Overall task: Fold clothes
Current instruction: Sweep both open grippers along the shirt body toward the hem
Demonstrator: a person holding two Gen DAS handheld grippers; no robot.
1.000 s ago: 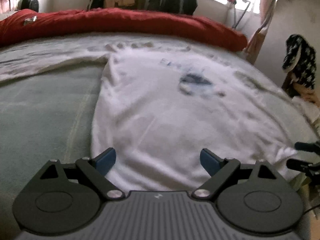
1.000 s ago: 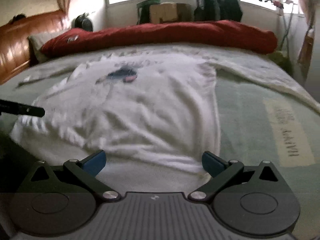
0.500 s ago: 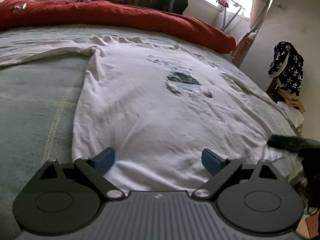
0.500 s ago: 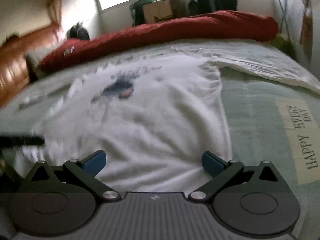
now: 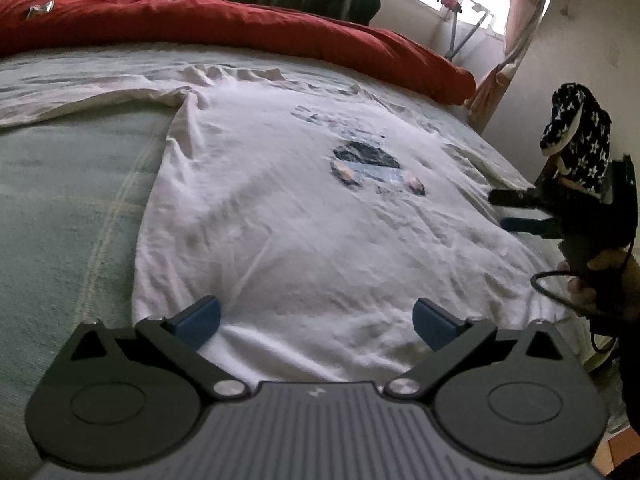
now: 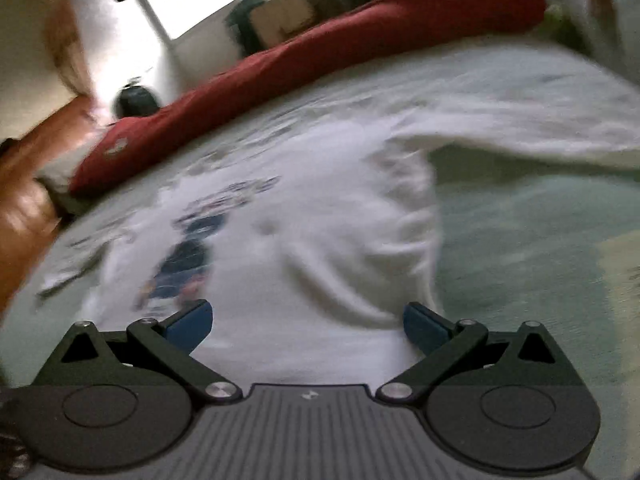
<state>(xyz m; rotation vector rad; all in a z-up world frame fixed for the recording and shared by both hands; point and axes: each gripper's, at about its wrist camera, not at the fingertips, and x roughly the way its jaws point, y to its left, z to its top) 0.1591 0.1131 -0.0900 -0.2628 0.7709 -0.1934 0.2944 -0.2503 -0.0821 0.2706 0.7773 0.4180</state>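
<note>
A white long-sleeved shirt with a dark blue print lies spread flat on the green bed sheet. My left gripper hovers over the shirt's near hem; its jaws are opening, with nothing pinched between the blue pads. In the left wrist view my right gripper, held by a hand, stands open above the shirt's right edge. The right wrist view is blurred: the right gripper is open over the shirt, with one sleeve stretched out to the right.
A red duvet lies rolled along the far side of the bed. A black-and-white patterned garment hangs at the right by the wall. A wooden headboard borders the bed at the left of the right wrist view. Clothes and boxes stand under the windows.
The left jaws have spread wider. The right gripper has swept sideways along the shirt and rolled, and now shows higher up the shirt's right edge in the left wrist view.
</note>
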